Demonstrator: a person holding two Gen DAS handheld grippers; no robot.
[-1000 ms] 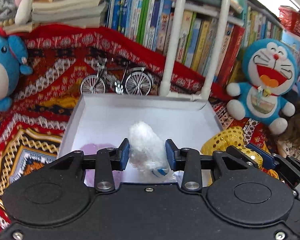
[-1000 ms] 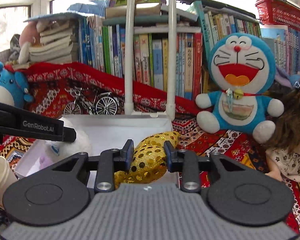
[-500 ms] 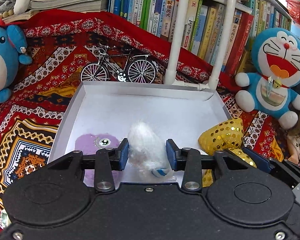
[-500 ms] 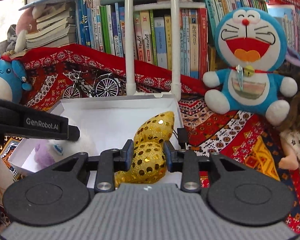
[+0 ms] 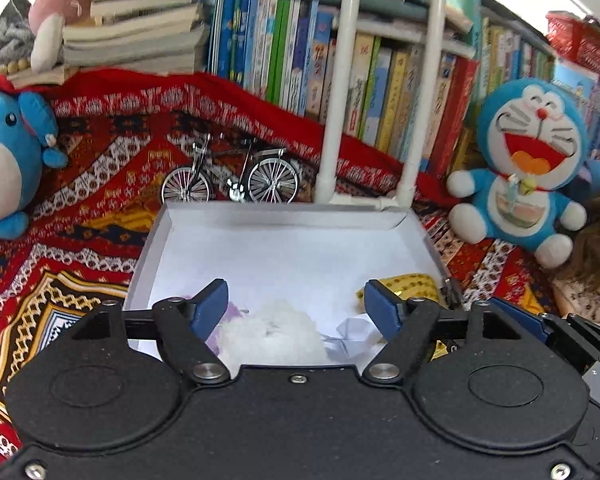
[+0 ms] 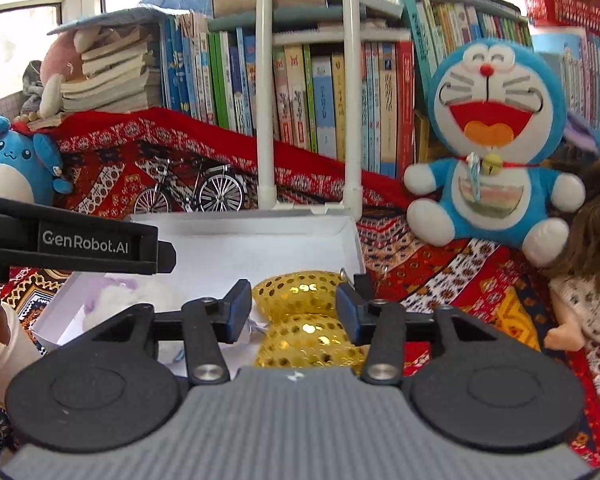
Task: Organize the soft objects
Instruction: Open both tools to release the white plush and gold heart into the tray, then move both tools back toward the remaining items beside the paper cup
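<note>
A white open box (image 5: 284,248) lies on the patterned red cloth. In it, a fluffy white soft toy (image 5: 272,336) lies at the near edge beside a purple soft toy (image 5: 228,314). My left gripper (image 5: 296,304) is open above the white toy, not touching it. A gold sequin soft toy (image 6: 304,320) lies at the box's right side. My right gripper (image 6: 292,312) is open around it, pads apart from it. The gold toy also shows in the left wrist view (image 5: 412,286). The box also shows in the right wrist view (image 6: 260,240).
A model bicycle (image 5: 232,180) stands behind the box. White pipe legs (image 5: 332,92) rise at its back edge. A Doraemon plush (image 5: 528,168) sits right, a blue round plush (image 5: 8,160) left, a doll (image 6: 580,300) far right. Books line the back.
Both grippers opened. The left let go of the white toy, now lying in the box. The right let go of the gold sequin toy, now at the box's right side.
</note>
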